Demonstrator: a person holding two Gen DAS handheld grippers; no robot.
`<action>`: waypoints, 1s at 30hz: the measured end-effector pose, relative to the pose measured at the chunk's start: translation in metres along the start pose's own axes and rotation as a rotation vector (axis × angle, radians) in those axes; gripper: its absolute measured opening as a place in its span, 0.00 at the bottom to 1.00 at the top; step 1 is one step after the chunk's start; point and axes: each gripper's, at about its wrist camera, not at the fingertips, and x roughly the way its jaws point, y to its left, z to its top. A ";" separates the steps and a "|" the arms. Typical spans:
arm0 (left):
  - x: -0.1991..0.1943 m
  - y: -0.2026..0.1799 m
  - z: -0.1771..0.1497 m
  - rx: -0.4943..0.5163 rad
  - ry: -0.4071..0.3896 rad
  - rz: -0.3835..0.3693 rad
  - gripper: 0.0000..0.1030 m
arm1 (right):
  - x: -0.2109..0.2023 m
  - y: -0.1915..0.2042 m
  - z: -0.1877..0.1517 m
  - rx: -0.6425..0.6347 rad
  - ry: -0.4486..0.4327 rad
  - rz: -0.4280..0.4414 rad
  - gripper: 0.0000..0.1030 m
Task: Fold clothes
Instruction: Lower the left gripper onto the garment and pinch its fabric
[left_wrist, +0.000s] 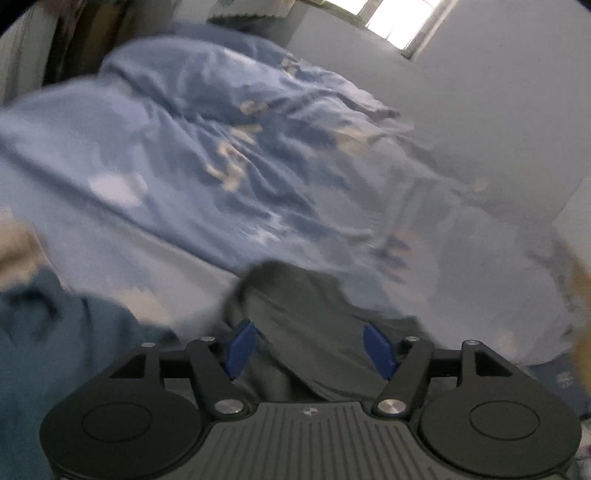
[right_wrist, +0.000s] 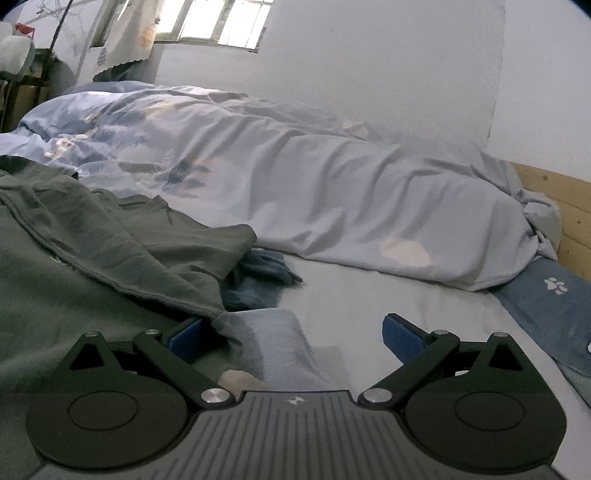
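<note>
Bare sheet (right_wrist: 354, 295) lies clear between green garment (right_wrist: 92, 236) and heaped duvet (right_wrist: 332, 192).

No words, brands or numbers can be read. The only sign is a white paw print (right_wrist: 556, 285) on a blue cloth (right_wrist: 543, 314) at the bed's right edge.

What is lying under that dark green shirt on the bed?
A crumpled blue garment pokes out from under the green shirt, both on the pale bedsheet. How far it extends underneath is hidden.
</note>
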 end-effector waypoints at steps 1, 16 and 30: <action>-0.001 -0.001 -0.004 -0.033 0.004 -0.027 0.64 | 0.000 0.000 0.000 0.001 0.000 0.000 0.97; 0.050 0.005 -0.010 -0.114 0.006 0.232 0.39 | 0.002 -0.001 0.000 0.001 -0.003 0.010 0.97; 0.003 0.009 -0.001 -0.193 -0.086 0.130 0.06 | 0.003 -0.002 0.000 0.008 -0.005 -0.015 0.97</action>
